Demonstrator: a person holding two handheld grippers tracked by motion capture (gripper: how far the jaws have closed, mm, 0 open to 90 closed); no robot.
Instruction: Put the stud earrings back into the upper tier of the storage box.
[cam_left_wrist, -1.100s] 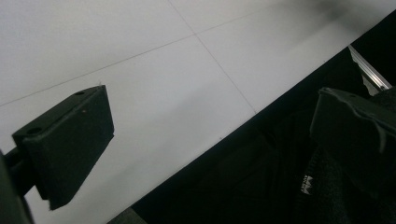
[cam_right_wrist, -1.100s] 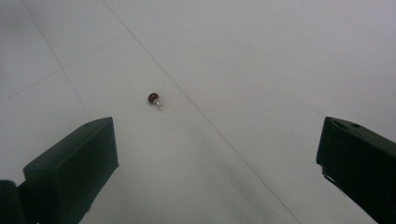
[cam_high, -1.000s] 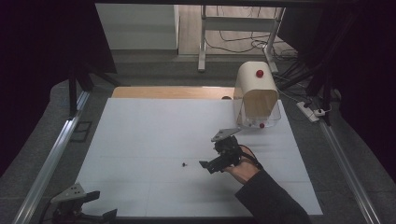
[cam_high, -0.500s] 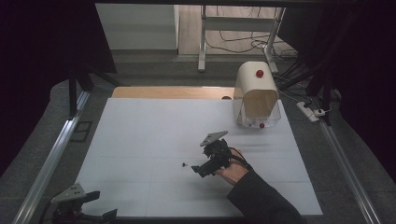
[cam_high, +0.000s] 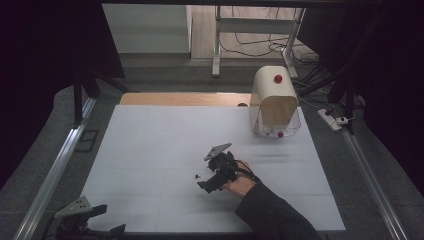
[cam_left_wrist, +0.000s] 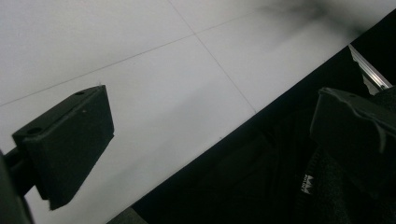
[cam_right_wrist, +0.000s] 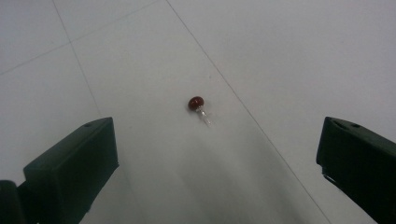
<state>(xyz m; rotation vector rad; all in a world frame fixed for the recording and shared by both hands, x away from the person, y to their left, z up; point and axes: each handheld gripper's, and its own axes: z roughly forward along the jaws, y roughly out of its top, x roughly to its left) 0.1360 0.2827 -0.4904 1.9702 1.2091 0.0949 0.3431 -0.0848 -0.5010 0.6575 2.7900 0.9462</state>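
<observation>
A small pin with a dark red ball head lies on the white table top. My right gripper hovers just short of it, jaws open wide with the pin ahead of the gap. In the high view the pin is a tiny speck just left of the right gripper, held by a hand in a dark sleeve. My left gripper rests at the table's near left corner. Its own view has the left gripper open over the table's edge, nothing between its jaws.
A beige domed container with a red knob stands at the back right, its clear front tray holding small red items. A wooden board lies behind the white top. Metal rails run along both sides.
The right gripper has moved left and toward the near edge, closing in on the pin. The left gripper has stayed put.
</observation>
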